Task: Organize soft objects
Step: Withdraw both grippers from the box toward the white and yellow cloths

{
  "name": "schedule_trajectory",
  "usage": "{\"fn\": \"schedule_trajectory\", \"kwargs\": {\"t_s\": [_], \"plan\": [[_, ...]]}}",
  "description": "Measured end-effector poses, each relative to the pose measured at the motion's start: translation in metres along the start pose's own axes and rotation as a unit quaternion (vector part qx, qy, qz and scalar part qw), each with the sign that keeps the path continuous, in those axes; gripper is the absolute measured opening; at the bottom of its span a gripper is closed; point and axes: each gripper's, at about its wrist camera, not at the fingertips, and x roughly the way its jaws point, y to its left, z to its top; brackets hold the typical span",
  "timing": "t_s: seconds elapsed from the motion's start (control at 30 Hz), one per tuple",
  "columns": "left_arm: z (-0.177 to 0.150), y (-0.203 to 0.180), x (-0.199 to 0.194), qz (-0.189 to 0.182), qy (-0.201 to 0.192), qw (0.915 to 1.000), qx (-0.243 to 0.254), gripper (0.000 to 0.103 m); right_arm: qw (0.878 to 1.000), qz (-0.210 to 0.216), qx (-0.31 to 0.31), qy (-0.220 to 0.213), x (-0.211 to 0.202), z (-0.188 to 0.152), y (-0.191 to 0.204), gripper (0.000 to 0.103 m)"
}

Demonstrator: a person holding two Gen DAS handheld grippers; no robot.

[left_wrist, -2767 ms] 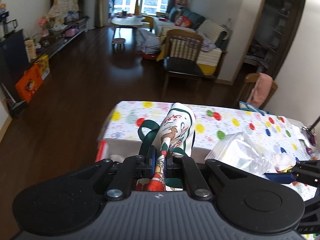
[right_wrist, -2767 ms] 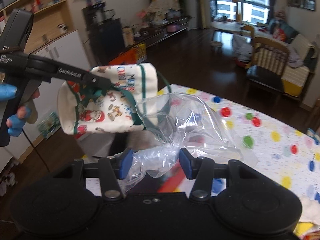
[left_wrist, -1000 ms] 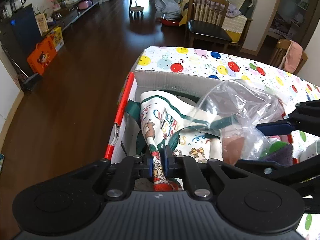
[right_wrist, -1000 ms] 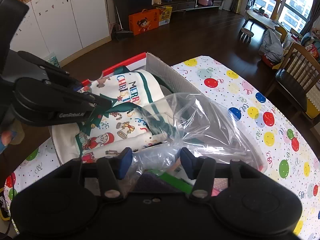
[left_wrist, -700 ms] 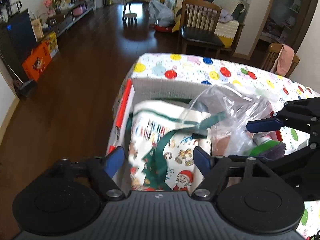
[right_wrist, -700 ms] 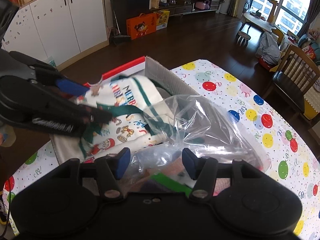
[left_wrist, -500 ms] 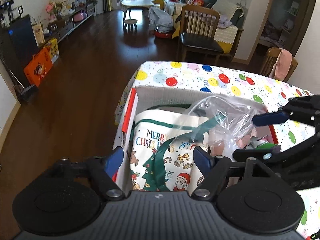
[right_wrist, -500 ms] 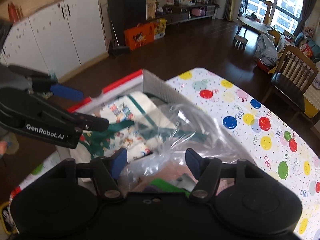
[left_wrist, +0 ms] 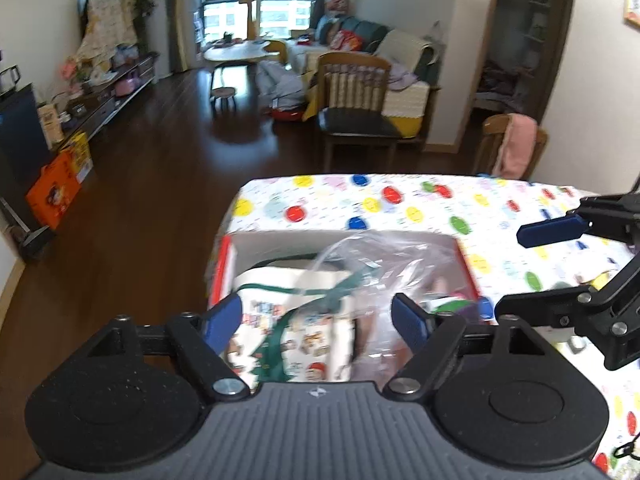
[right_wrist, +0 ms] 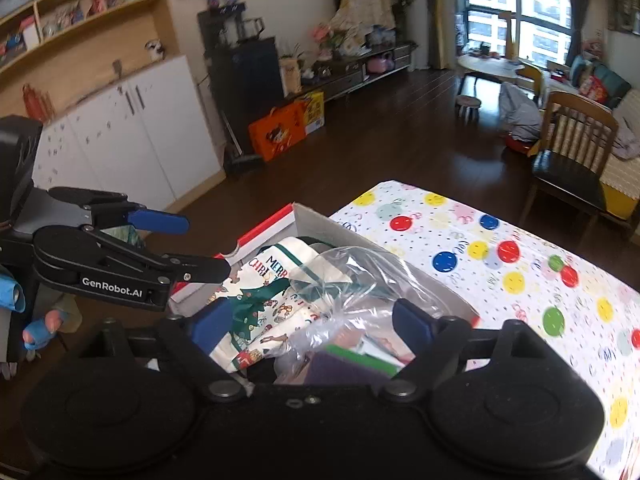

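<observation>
A white Christmas tote bag [left_wrist: 296,328] with green straps lies in a cardboard box [left_wrist: 344,240] with a red rim, on the table's near-left corner. A clear plastic bag [left_wrist: 384,264] lies in the box beside and partly over the tote. My left gripper [left_wrist: 318,318] is open and empty above the box. My right gripper [right_wrist: 310,322] is open and empty above the same box, its jaws apart over the plastic bag [right_wrist: 356,280] and tote [right_wrist: 272,296]. Green and purple items [right_wrist: 352,360] lie under the plastic bag.
The table wears a balloon-print cloth [left_wrist: 400,204]. The floor drops off left of the box. A wooden chair [left_wrist: 356,108] stands beyond the table, another chair with a pink cloth [left_wrist: 516,148] at the far right. White cabinets [right_wrist: 132,140] stand across the room.
My left gripper carried the tote into the box, opened and let it go. My right gripper opened off the plastic bag. Both have since risen and pulled back.
</observation>
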Motion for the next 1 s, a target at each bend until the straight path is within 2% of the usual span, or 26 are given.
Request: {"fn": "schedule_trajectory", "kwargs": {"t_s": [0.23,0.43,0.6,0.73,1.0], "plan": [[0.005,-0.028,-0.018,-0.046,-0.015,0.9987,0.012,0.084,0.999,-0.012,0.036,-0.028,-0.044,-0.021,-0.011,0.093],[0.009,-0.057,-0.022,-0.083,-0.017,0.9962,0.019,0.088,0.997,-0.025,0.059,-0.046,-0.076,-0.043,-0.024,0.098],[0.009,-0.093,-0.021,-0.112,-0.017,0.9926,0.043,0.089,0.995,-0.041,0.074,-0.051,-0.098,-0.060,-0.040,0.101],[0.010,-0.125,-0.017,-0.138,-0.020,0.9886,0.058,0.094,0.993,-0.059,0.087,-0.052,-0.115,-0.075,-0.060,0.102],[0.021,-0.194,-0.001,-0.185,-0.012,0.9801,0.071,0.099,0.988,-0.095,0.110,-0.045,-0.141,-0.121,-0.105,0.102]]}}
